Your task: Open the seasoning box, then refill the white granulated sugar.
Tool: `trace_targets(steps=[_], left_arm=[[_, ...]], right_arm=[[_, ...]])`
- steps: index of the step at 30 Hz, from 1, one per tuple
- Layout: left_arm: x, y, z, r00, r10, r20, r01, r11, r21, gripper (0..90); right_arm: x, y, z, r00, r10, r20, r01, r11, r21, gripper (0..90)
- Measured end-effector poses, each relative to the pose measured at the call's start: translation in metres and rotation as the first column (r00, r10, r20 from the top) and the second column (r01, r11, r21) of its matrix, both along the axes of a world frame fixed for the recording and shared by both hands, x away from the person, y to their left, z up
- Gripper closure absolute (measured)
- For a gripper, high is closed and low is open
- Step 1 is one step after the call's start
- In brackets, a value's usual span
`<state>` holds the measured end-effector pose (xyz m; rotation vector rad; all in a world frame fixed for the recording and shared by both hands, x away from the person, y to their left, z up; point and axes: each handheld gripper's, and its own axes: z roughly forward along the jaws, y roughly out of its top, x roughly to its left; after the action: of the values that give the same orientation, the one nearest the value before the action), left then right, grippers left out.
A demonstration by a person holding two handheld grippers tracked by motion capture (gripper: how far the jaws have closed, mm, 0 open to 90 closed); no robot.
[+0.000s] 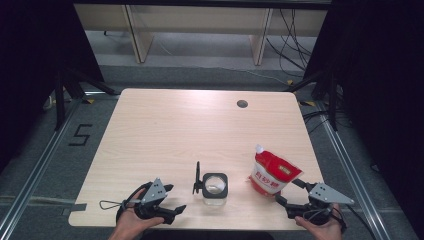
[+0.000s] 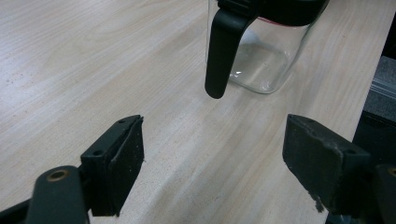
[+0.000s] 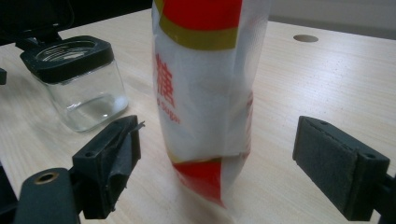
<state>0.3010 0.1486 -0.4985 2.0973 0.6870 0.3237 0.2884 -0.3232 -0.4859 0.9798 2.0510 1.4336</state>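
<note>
High view: I've got the left gripper (image 1: 170,199) at the lower left of centre, spread and holding nothing, and the right gripper (image 1: 291,192) at the lower right, also spread, aimed at the sugar pouch (image 1: 272,173). The pouch stands near the lower right edge of the table (image 1: 165,125), the glass jar (image 1: 215,187) sits just left of it at bottom centre with its black handle (image 1: 197,177) sticking out toward my left side. Both things are close to the front edge, so a clumsy shove could send either off. Left gripper view: jaws wide apart, bare wood between them, the handle (image 2: 223,51) hangs at the top centre, the jar (image 2: 261,56) behind it. Risk as I see it: if I go in off-line I hit the handle with one pad and spin the jar instead of catching it; glass on smooth wood probably slides easily. Right gripper view: jaws spread either side of the pouch (image 3: 205,88), not touching it; it stands upright in the middle, the jar (image 3: 79,79) at upper left. The pouch looks soft and narrow at the base, so closing low could buckle it or tip it toward the jar; squeezing hard might push sugar up to the spout, whose cap state I can't make out.
</note>
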Motion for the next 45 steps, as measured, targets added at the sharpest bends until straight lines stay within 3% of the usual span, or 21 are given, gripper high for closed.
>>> trace_targets(steps=[4,5,7,12,13,16,21,23,25,27,28,29,30,32,34,36,39,41,42,44,45], left_arm=[[0.0,0.0,0.0,0.9998,0.004,-0.019,-0.004,1.0,0.001,20.4],[0.001,0.001,0.0,1.0,-0.004,0.004,0.004,0.9998,0.021,20.4],[0.0,-0.001,-0.001,0.9997,0.007,-0.026,-0.007,1.0,-0.006,20.4],[-0.001,-0.002,-0.001,0.9996,0.016,-0.022,-0.016,0.9997,-0.02,20.4],[0.001,0.001,0.0,1.0,-0.005,0.0,0.005,0.9997,0.025,20.4],[-0.001,-0.001,-0.001,0.9996,0.006,-0.028,-0.006,0.9998,-0.016,20.4],[-0.001,-0.003,-0.003,0.9997,0.01,-0.023,-0.011,0.9996,-0.024,20.4],[0.001,0.0,-0.001,0.9999,-0.012,0.007,0.012,0.9997,0.021,20.4],[0.001,0.0,0.0,0.9998,-0.021,0.0,0.021,0.9989,0.042,20.4],[0.001,0.0,0.0,0.9998,-0.02,-0.001,0.02,0.9989,0.041,20.4],[-0.001,-0.002,-0.002,0.9997,-0.001,-0.024,0.001,0.9999,0.016,20.4],[0.0,-0.001,-0.001,0.9998,-0.006,-0.02,0.006,0.9995,0.03,20.4],[0.0,-0.001,-0.002,0.9998,-0.004,-0.021,0.004,0.9997,0.023,20.4],[0.001,0.0,0.0,0.9998,-0.021,0.005,0.021,0.9987,0.046,20.4],[0.0,0.0,-0.001,0.9999,-0.006,-0.013,0.007,0.9993,0.036,20.4],[0.001,0.001,0.0,0.9998,-0.02,0.003,0.02,0.9987,0.048,20.4],[-0.001,-0.002,-0.002,0.9997,0.0,-0.024,0.0,0.9999,0.014,20.4],[0.0,-0.001,-0.001,0.9998,-0.006,-0.02,0.006,0.9996,0.028,20.5],[0.0,-0.001,-0.001,0.9998,-0.006,-0.019,0.006,0.9996,0.028,20.5],[0.0,-0.001,-0.001,0.9998,-0.005,-0.02,0.005,0.9996,0.027,20.5],[0.0,-0.002,-0.002,0.9999,-0.01,-0.007,0.01,0.9999,0.008,20.5]], right_arm=[[0.003,0.003,0.0,1.0,0.004,-0.004,-0.004,1.0,0.001,16.7],[0.004,0.004,0.0,1.0,0.001,0.001,-0.001,1.0,-0.003,16.7],[0.006,0.003,-0.001,1.0,0.006,0.001,-0.006,1.0,0.001,16.7],[0.006,0.006,-0.001,1.0,-0.004,-0.008,0.004,1.0,0.021,16.9],[0.006,0.007,-0.001,0.9997,-0.003,-0.025,0.004,1.0,0.026,17.0],[0.01,0.009,-0.003,0.9999,0.008,0.009,-0.008,1.0,-0.006,17.4],[0.013,0.01,-0.005,1.0,0.009,-0.001,-0.009,1.0,-0.009,17.3],[0.017,0.01,-0.006,0.9993,0.023,0.028,-0.022,1.0,-0.018,17.2],[0.016,0.012,-0.005,0.9997,0.025,-0.004,-0.025,1.0,-0.009,17.1],[0.019,0.013,-0.006,0.9989,0.033,0.032,-0.032,0.999,-0.028,17.3],[0.019,0.015,-0.007,0.999,0.044,0.002,-0.044,0.999,-0.01,17.3],[0.021,0.015,-0.007,0.9984,0.049,0.029,-0.049,0.998,-0.026,17.4],[0.019,0.016,-0.007,0.9994,0.034,-0.002,-0.034,0.999,-0.004,17.6],[0.022,0.016,-0.009,0.9989,0.046,0.003,-0.046,0.999,0.008,17.6],[0.024,0.016,-0.01,0.9983,0.057,0.006,-0.057,0.998,-0.003,17.5],[0.026,0.017,-0.011,0.9972,0.069,0.028,-0.069,0.998,-0.011,17.5],[0.027,0.02,-0.013,0.9973,0.072,0.015,-0.072,0.997,-0.013,17.8],[0.03,0.019,-0.015,0.9956,0.083,0.044,-0.081,0.996,-0.035,17.9],[0.029,0.022,-0.016,0.9974,0.072,0.006,-0.072,0.997,-0.018,17.6],[0.031,0.022,-0.017,0.9967,0.079,0.016,-0.079,0.996,-0.035,17.6],[0.03,0.024,-0.017,0.9971,0.075,-0.01,-0.075,0.997,-0.036,17.7]])
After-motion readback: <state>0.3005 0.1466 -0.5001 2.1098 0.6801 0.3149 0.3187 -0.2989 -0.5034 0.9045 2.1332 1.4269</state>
